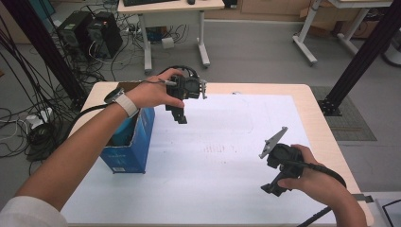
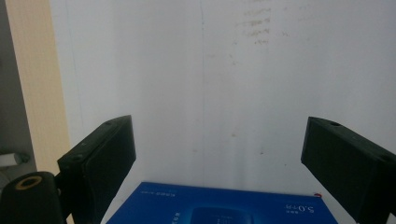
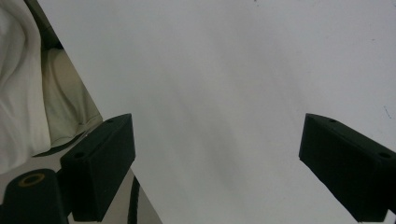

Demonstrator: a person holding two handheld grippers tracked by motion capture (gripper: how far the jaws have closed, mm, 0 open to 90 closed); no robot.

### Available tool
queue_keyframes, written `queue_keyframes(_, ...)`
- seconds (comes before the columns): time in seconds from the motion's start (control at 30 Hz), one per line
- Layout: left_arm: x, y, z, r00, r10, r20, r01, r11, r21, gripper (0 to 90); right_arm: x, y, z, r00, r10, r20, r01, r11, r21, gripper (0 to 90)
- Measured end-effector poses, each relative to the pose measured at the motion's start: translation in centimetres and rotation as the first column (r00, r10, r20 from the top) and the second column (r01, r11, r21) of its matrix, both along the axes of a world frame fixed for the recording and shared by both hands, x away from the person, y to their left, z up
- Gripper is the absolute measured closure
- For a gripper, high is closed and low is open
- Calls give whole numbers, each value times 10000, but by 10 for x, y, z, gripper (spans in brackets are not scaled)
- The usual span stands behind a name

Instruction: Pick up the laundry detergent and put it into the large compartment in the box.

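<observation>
Left gripper (image 1: 182, 113): my fingers wide, empty, above blue box (image 1: 130, 142) at desk (image 1: 265, 90) 9 o'clock, likely for reach-in | Right gripper (image 1: 274, 189): fingers wide, empty, parked at 5 o'clock, clear.

left claw (image 1: 181, 117) above white table sheet (image 1: 227, 151) beside open blue box (image 1: 130, 142); right claw (image 1: 274, 188) near front edge

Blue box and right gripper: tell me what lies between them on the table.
Nothing. In the high view, the stretch from the blue box to the right gripper is bare white sheet, with only faint smudges.
</observation>
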State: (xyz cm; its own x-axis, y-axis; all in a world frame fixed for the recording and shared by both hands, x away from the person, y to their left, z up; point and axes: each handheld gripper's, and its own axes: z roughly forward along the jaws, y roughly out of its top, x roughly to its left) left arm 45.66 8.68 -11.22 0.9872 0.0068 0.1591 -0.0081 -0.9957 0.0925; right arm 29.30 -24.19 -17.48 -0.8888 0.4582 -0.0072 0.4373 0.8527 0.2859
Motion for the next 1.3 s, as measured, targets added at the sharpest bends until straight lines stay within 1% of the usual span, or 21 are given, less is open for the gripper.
queue_keyframes(0.07,1,3,-3,10000,-29,29,29,10000,-86,103,-1,0,0,10000,-31,22,31,10000,-2,104)
queue_keyframes(0.13,3,4,-7,10000,29,-38,-29,9999,-100,100,-2,-1,1,10000,-38,29,38,10000,20,104)
queue_keyframes(0.2,6,3,-9,9999,61,-151,-62,10000,-48,100,-2,-1,1,10000,-32,12,32,10000,32,104)
queue_keyframes(0.33,7,3,-12,9997,142,-195,-142,9999,18,100,-2,-1,0,10000,-40,-2,40,10000,27,104)
queue_keyframes(0.37,7,3,-13,9998,84,-194,-83,10000,27,98,-2,-1,-1,10000,-37,-10,37,10000,22,104)
queue_keyframes(0.57,7,3,-13,9997,139,-191,-139,9999,1,94,0,-1,-1,10000,-33,-85,33,10000,-32,104)
queue_keyframes(0.77,6,3,-12,9997,213,-148,-213,9998,-5,94,1,0,0,10000,-18,-76,17,10000,-61,104)
queue_keyframes(0.93,7,3,-13,9996,200,-189,-200,9998,14,93,1,0,0,10000,20,-73,-20,10000,-53,104)
queue_keyframes(0.97,6,3,-13,9995,262,-165,-262,9997,3,93,1,0,0,10000,-12,-85,12,10000,-60,104)
queue_keyframes(1.13,7,2,-13,9996,211,-179,-209,9997,80,93,2,-1,-1,9999,-24,-103,23,10000,-51,104)
queue_keyframes(1.3,7,2,-14,9996,233,-185,-232,9997,68,91,2,0,-1,10000,-5,-89,4,10000,-57,104)
